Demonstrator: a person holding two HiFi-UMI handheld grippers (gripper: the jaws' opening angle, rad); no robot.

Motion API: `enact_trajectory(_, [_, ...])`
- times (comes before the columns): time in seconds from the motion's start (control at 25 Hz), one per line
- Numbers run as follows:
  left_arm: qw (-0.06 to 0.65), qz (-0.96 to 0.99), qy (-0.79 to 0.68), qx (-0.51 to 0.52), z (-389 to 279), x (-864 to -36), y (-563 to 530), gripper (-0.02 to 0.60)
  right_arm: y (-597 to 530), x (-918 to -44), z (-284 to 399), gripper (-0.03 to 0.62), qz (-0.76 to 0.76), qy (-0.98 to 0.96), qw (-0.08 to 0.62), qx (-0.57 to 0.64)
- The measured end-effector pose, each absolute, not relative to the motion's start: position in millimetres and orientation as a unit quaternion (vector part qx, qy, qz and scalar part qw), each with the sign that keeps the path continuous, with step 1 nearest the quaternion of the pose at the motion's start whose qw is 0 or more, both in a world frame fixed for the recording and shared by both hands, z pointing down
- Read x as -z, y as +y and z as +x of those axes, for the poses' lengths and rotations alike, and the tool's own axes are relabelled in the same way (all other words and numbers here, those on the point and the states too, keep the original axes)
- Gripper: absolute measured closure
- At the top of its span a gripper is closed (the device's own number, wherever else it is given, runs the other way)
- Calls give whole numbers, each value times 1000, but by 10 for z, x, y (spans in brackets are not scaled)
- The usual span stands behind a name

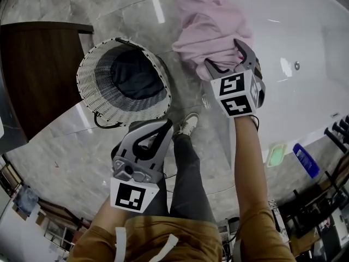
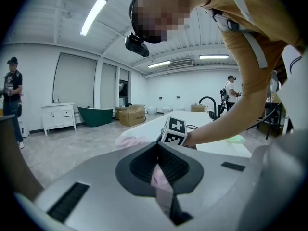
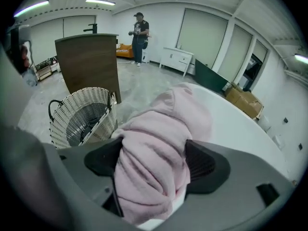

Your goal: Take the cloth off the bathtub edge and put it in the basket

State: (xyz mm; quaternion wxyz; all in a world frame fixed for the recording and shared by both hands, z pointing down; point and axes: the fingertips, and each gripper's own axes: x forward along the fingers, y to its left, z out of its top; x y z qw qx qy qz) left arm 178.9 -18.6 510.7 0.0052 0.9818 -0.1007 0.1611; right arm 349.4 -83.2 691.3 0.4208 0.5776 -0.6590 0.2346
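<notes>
Basket [image 1: 90, 70] holds dark item [image 1: 133, 75]; pink cloth [image 1: 210, 31] outside.

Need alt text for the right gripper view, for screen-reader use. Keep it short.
The right gripper, jaws open, straddles a bunched pink cloth lying on the white bathtub edge. A white wicker basket stands on the floor to the left, in front of a dark wooden cabinet; a person stands far behind.
</notes>
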Motion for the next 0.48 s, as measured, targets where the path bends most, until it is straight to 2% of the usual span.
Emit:
enact_trajectory(0.08, [5, 982, -100, -161, 1789, -5105, -200, 575, -835, -6922, 3485, 194, 575, -658, 427, -233])
enact_trajectory(0.16, [5, 982, -101, -160, 1787, -5096, -210, 575, -830, -6915, 3480, 229, 577, -657, 422, -236])
enact_trajectory(0.48, [3, 983, -94, -160, 1735, -5025, -166, 575, -720, -6706, 3463, 328, 616, -657, 356, -250])
